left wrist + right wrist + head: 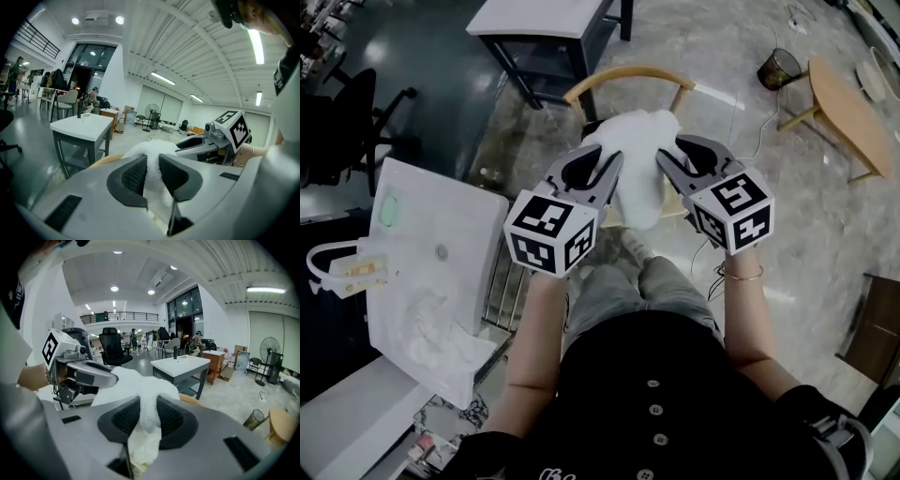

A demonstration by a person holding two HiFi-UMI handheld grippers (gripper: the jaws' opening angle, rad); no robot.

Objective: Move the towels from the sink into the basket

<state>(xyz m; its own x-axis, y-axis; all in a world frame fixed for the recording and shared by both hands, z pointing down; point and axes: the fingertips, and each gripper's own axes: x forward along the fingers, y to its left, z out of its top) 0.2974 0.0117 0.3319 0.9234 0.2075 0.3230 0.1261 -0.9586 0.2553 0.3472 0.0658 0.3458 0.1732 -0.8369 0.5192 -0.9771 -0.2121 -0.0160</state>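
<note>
A white towel (639, 159) hangs bunched between my two grippers, above a wooden chair (628, 77). My left gripper (612, 167) is shut on the towel's left side. In the left gripper view the cloth (153, 152) fills the gap between the black pads (132, 176). My right gripper (666, 161) is shut on the towel's right side, and the cloth (140, 390) is pinched between its pads (169, 418). The white sink (441, 211) stands to my left with another crumpled white towel (431, 339) in it. No basket is in view.
A wire rack (502, 291) stands beside the sink. A grey table with a white top (539, 19) is beyond the chair. At the right are a round wooden table (848, 103) and a mesh waste bin (779, 67). A black office chair (356, 122) is at the far left.
</note>
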